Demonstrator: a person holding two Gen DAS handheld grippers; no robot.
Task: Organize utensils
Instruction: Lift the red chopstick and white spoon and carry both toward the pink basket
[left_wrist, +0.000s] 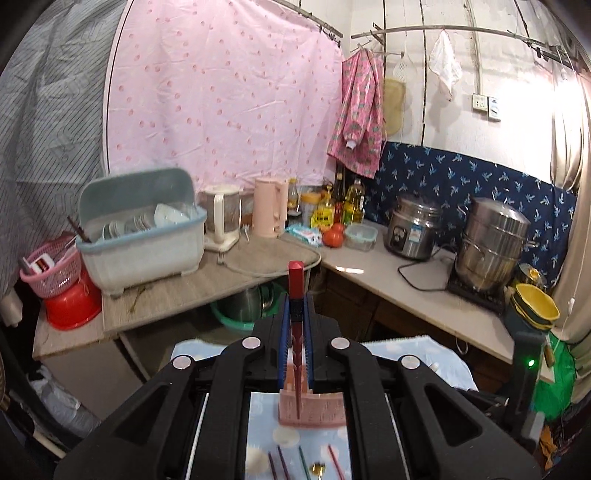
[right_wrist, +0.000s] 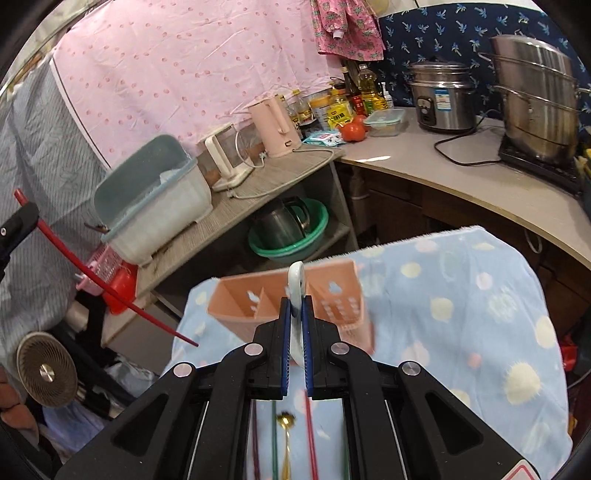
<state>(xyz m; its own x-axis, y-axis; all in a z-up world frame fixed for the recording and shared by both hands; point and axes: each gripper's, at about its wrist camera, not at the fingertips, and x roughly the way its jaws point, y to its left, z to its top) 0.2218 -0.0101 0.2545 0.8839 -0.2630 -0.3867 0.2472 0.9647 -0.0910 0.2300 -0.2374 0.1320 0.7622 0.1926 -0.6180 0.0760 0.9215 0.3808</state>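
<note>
Fingers (left_wrist: 296, 317) clench a red chopstick (left_wrist: 296, 280); right fingers (right_wrist: 295, 314) clench a white spoon (right_wrist: 296, 280).

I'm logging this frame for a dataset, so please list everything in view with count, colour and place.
chopstick: one, red, in left gripper
spoon: one, white, in right gripper
utensil holder: one, pink, on the cloth
cloth: one, blue, spotted, over the table
loose utensils: several chopsticks, a gold spoon, on the cloth
dish rack: one, pale blue, on the shelf
kettle: one, pink, on the shelf
pots: two, steel, on the counter
left gripper: shut on chopstick
right gripper: shut on spoon
</note>
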